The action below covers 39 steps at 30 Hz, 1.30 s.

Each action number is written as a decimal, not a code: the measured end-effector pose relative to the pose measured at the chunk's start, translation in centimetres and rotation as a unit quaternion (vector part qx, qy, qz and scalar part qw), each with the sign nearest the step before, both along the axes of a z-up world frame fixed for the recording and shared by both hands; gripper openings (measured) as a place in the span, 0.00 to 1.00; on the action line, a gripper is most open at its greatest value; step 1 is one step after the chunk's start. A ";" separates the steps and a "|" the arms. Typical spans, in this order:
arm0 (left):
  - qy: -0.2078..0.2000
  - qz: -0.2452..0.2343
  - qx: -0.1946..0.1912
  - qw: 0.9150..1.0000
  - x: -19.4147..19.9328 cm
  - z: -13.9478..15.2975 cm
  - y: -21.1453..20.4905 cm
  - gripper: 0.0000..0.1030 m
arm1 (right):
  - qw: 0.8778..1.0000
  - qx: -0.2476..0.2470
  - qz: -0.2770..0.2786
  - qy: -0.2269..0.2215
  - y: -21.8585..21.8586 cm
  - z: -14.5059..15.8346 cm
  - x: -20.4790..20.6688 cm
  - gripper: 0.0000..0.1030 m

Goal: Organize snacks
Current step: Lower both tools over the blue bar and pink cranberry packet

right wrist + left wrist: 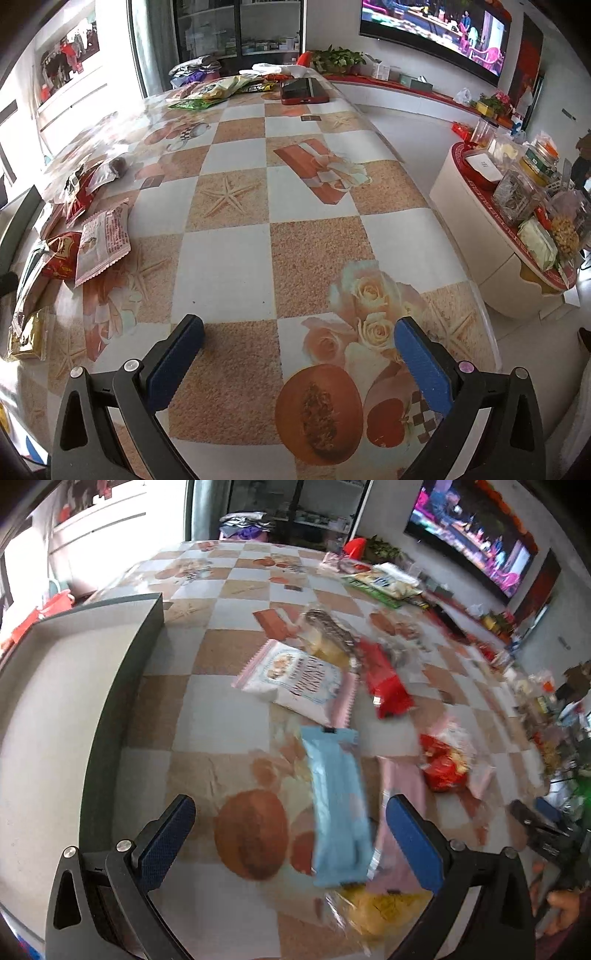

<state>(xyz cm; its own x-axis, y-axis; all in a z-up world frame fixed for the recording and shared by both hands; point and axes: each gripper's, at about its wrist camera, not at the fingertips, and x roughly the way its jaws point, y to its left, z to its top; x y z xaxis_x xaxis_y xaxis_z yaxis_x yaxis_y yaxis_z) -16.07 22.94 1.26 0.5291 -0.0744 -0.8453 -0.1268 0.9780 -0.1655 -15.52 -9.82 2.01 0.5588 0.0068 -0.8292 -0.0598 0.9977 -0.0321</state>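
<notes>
In the left wrist view my left gripper (pixel 291 814) is open above the checkered table, and a light blue snack bar (pixel 338 808) lies between its blue fingers. Around it lie a yellow packet (pixel 384 910), a pink packet (pixel 404 786), a white and pink bag (pixel 295 681), red packets (pixel 386 681) and a red-and-clear bag (pixel 445 762). A dark-rimmed grey box (pixel 55 701) stands at the left. In the right wrist view my right gripper (pixel 299 336) is open and empty over bare tablecloth; snack packets (pixel 103 240) lie at its left.
More snack bags (pixel 207 94) and a red phone (pixel 303 90) lie at the table's far end. A low white cabinet (pixel 476 229) loaded with jars and bags stands to the right across the floor. A television (pixel 436 26) hangs on the far wall.
</notes>
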 end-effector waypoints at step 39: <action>0.034 0.012 0.079 0.996 2.2 -1.2 -2.2 1.00 | 1.000 0.002 0.000 0.011 0.0 0.0 0.5 1.00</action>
<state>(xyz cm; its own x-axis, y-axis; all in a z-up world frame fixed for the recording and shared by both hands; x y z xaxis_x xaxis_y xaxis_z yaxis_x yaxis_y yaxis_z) -13.91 20.73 0.03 0.4702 0.0751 -0.8793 -0.1564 0.9877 0.0008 -14.98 -9.79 2.02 0.5405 0.0106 -0.8413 -0.0611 0.9978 -0.0267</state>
